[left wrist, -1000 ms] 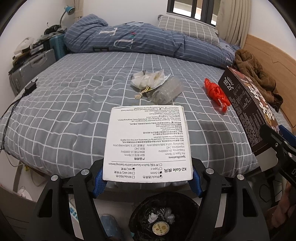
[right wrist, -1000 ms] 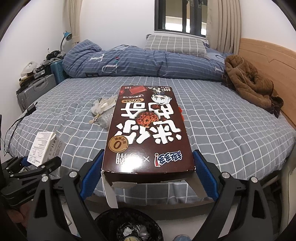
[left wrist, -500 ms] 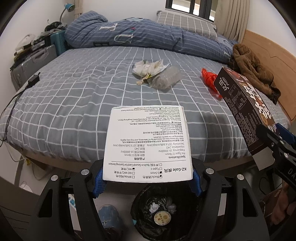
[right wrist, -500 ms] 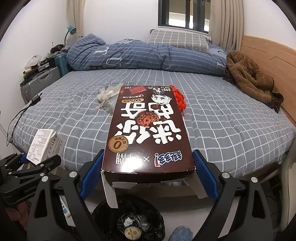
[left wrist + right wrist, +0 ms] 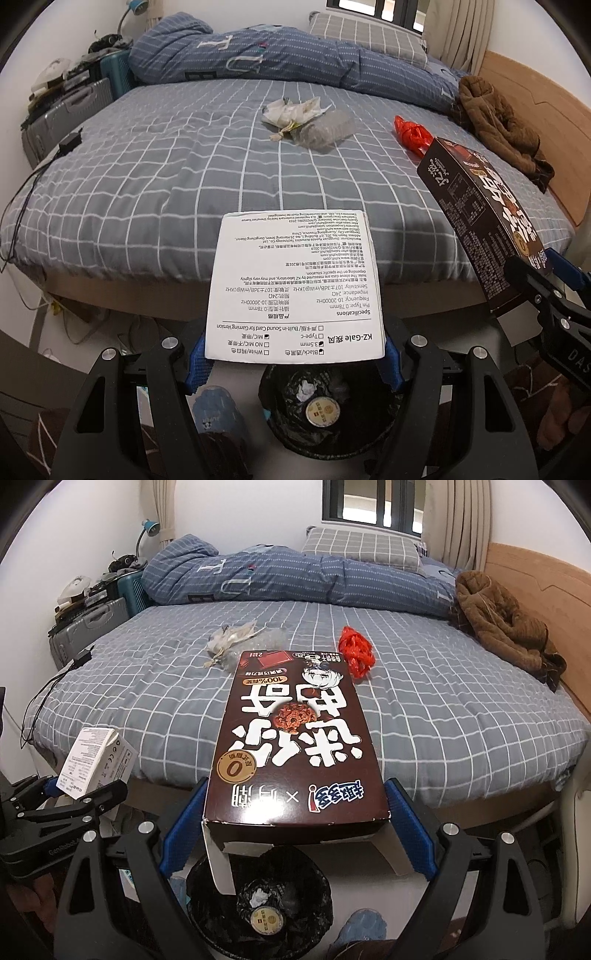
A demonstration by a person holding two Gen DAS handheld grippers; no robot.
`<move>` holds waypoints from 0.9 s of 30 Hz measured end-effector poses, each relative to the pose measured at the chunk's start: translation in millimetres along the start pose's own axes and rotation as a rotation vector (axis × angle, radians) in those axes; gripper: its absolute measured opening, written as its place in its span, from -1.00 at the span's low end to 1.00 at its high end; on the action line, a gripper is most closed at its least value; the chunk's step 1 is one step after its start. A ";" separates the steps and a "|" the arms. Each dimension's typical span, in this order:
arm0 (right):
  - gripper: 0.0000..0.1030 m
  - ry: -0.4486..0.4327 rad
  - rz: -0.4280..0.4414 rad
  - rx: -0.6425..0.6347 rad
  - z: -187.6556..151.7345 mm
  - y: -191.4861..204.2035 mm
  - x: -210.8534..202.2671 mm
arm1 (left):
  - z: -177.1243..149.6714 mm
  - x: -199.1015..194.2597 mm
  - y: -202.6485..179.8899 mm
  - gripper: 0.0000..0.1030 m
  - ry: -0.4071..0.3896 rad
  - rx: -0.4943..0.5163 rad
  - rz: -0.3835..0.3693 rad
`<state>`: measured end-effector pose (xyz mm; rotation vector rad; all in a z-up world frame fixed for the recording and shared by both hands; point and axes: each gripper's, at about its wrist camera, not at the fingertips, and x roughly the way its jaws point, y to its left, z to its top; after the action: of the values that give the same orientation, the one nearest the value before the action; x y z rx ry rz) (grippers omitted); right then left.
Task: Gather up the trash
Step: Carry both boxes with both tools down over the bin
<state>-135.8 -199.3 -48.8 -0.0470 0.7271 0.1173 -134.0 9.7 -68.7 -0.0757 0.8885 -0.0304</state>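
Note:
My left gripper [image 5: 293, 360] is shut on a white earphone box [image 5: 295, 284], held over a black-lined trash bin [image 5: 328, 406] on the floor beside the bed. My right gripper [image 5: 295, 827] is shut on a large brown snack box [image 5: 295, 738] with an open flap, above the same bin [image 5: 258, 897]. On the grey checked bed lie a crumpled clear plastic wrapper [image 5: 295, 114], a grey packet [image 5: 325, 133] and a red plastic bag [image 5: 412, 134]. The wrapper [image 5: 236, 638] and red bag [image 5: 356, 651] also show in the right wrist view.
A brown coat [image 5: 506, 627] lies by the wooden headboard [image 5: 554, 602]. A folded blue quilt [image 5: 295, 576] and pillow are at the far side. Suitcases [image 5: 92, 624] stand left of the bed. A black charger and cable [image 5: 70, 142] sit at the bed's left edge.
Both grippers have pulled back from the bed and risen, still holding their boxes. The trash bin has come fully into view beneath both.

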 end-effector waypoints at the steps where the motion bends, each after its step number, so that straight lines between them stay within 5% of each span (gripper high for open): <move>1: 0.70 0.002 0.002 0.002 -1.2 -0.2 -0.8 | -2.4 -1.3 0.4 0.33 0.002 -0.001 -0.001; 27: 0.70 0.119 0.028 -0.004 -61.5 5.5 -19.0 | -73.5 -17.1 -4.6 0.33 0.112 -0.010 -0.032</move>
<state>-191.2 -200.7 -82.1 -0.0482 0.8470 0.1436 -201.7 2.2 -101.3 -0.0983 0.9990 -0.0608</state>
